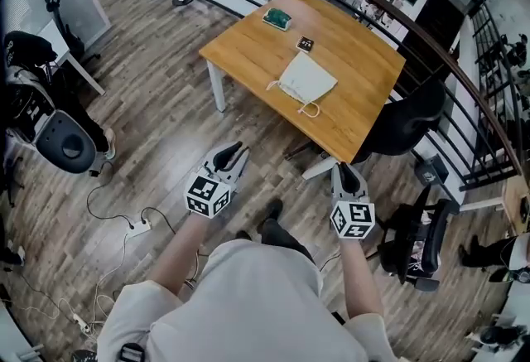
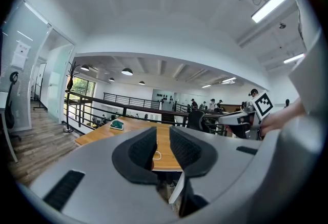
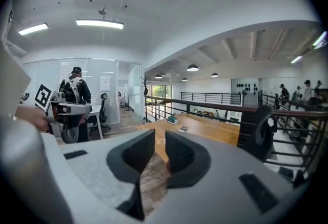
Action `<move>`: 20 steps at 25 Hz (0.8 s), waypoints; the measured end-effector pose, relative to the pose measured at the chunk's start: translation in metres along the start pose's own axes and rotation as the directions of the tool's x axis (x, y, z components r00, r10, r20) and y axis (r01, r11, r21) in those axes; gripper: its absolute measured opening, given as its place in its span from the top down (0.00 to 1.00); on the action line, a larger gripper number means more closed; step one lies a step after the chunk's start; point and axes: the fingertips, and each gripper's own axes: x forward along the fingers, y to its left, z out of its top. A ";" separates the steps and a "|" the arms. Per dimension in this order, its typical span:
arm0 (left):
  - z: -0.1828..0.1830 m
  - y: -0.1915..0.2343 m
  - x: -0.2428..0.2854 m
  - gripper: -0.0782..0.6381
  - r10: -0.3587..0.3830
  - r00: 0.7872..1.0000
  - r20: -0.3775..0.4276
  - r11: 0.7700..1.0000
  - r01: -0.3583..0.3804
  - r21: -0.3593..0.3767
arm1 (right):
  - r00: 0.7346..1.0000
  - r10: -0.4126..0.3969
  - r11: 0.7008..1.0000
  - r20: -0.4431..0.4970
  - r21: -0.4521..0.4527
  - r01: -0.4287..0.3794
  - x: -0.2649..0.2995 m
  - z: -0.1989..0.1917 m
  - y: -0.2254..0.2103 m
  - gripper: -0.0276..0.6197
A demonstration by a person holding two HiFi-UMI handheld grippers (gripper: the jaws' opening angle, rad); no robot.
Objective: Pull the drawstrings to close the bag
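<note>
A white drawstring bag lies flat on the wooden table, near its front edge, with a cord loop trailing toward me. Both grippers hang over the floor, well short of the table. My left gripper is open with nothing between its pads; in the left gripper view a bit of white cord shows far off through the gap. My right gripper is also open and empty, and the right gripper view looks along the floor to the table.
A green object and a small black tile sit on the table's far part. A black office chair stands at the table's right; another chair is by my right hand. A railing runs behind. Cables and a power strip lie on the floor to the left.
</note>
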 end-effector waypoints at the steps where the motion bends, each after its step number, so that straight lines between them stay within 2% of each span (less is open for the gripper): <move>1: -0.001 0.002 0.004 0.79 0.001 1.000 -0.002 1.000 -0.001 -0.001 | 1.000 0.001 1.000 -0.002 0.000 -0.001 0.005 0.000 -0.002 0.88; 20: 0.006 0.053 0.121 0.79 0.058 0.998 -0.036 0.998 -0.059 -0.017 | 0.997 0.058 0.998 -0.055 0.012 -0.058 0.125 0.006 -0.075 0.88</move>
